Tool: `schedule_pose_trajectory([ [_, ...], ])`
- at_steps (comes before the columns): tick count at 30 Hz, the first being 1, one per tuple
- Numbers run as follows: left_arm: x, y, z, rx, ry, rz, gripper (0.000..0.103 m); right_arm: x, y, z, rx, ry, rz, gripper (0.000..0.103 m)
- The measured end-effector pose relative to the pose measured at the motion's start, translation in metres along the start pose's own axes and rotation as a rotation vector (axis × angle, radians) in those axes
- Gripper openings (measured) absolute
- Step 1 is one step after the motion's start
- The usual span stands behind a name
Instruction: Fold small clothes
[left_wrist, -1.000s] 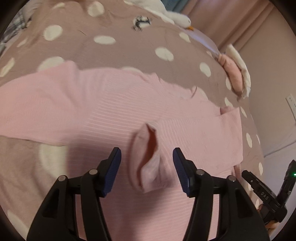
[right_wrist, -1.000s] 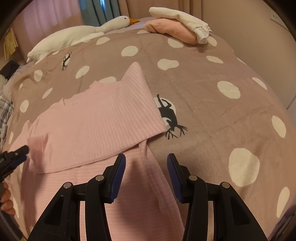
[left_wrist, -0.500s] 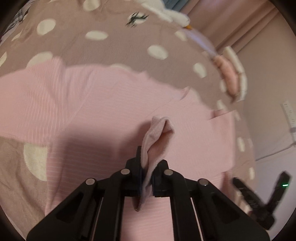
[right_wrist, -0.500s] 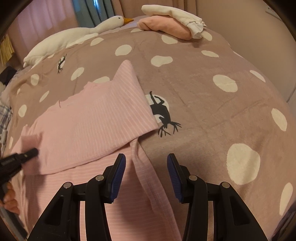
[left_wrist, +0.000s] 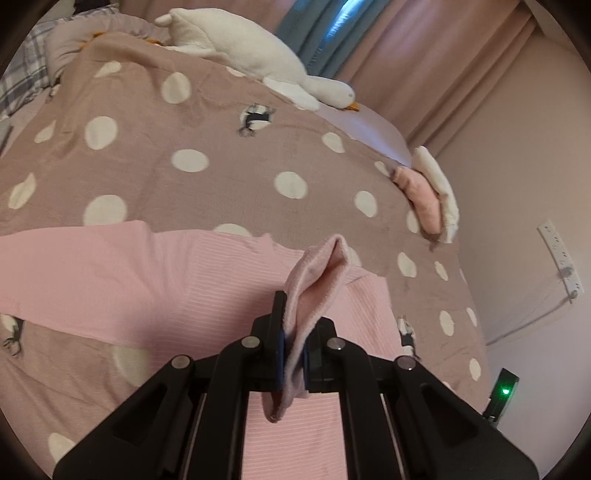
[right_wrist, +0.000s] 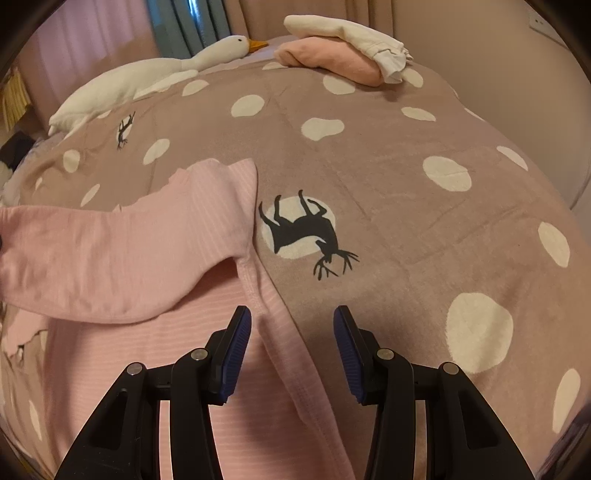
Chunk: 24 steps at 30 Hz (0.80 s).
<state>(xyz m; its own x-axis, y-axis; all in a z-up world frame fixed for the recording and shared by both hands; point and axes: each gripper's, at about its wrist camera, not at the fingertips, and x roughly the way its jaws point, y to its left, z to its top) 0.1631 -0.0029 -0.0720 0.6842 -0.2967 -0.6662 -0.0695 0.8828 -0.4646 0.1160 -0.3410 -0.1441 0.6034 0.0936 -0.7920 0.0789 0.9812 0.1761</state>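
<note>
Left wrist view: the left claw (left_wrist: 291, 354) is clamped tight on the cuff (left_wrist: 317, 273) of a pink ribbed top (left_wrist: 207, 273), with a fold of fabric standing up between the pads toward 12 o'clock. The top lies spread on the spotted bedspread (left_wrist: 221, 155) of the bed; its other sleeve (left_wrist: 74, 273) extends flat toward 9 o'clock. Right wrist view: the right claw (right_wrist: 291, 343) stands partly open and grips nothing; the side seam of the top (right_wrist: 273, 332) runs between its pads without being pressed, and the held sleeve (right_wrist: 110, 254) crosses the body of the garment at 10 o'clock. Task status, as a judgement: folding of this garment is at an early stage. One sleeve is lifted by its cuff for laying across the body; the other sleeve and the lengthwise folds remain to be done. A stack of folded clothes (right_wrist: 343, 55) at 12 o'clock in the right wrist view, near the far edge of the bed, indicates that other items are already finished. A plush goose (right_wrist: 155, 77) lies at 11 o'clock, well apart from the work area.
</note>
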Motion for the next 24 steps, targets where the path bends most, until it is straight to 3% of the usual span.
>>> schedule_pose_trajectory([
  [12, -0.004, 0.041, -0.005, -0.056, 0.013, 0.069, 0.006, 0.001, 0.009, -0.001, -0.015, 0.005, 0.015, 0.046],
  [24, 0.023, 0.081, -0.027, -0.095, 0.085, 0.172, 0.006, -0.002, 0.012, -0.001, -0.027, -0.005, 0.004, 0.046],
])
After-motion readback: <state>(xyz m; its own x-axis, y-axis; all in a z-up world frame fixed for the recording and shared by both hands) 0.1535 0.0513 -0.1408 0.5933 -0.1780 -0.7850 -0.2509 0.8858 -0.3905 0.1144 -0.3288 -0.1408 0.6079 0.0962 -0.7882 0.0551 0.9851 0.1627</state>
